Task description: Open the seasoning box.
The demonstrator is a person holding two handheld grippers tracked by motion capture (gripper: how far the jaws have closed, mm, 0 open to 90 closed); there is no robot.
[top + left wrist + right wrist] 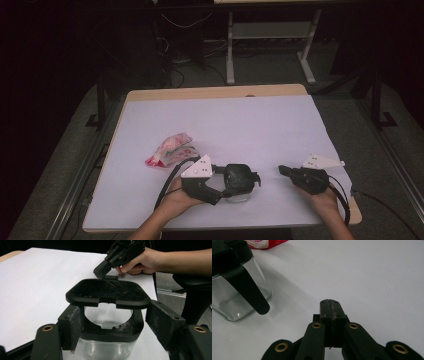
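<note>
A person seated at a white-covered table (260, 125) works two handheld grippers around a clear glass jar (107, 347) with a black hinged lid (107, 291). The jar stands near the front edge of the table, between the two hands. The left gripper (112, 322) brackets the jar's black collar, one pad (76, 327) against it and the other standing just clear, so the jaws are open around the jar rather than clamped on it. The lid stands raised above the jar's mouth. The right gripper (330, 308), held well apart to the jar's right, has its jaws pressed fully together on nothing and points toward the jar. A crumpled red-and-white packet (171, 149) lies on the table just behind the left hand (175, 197).
</note>
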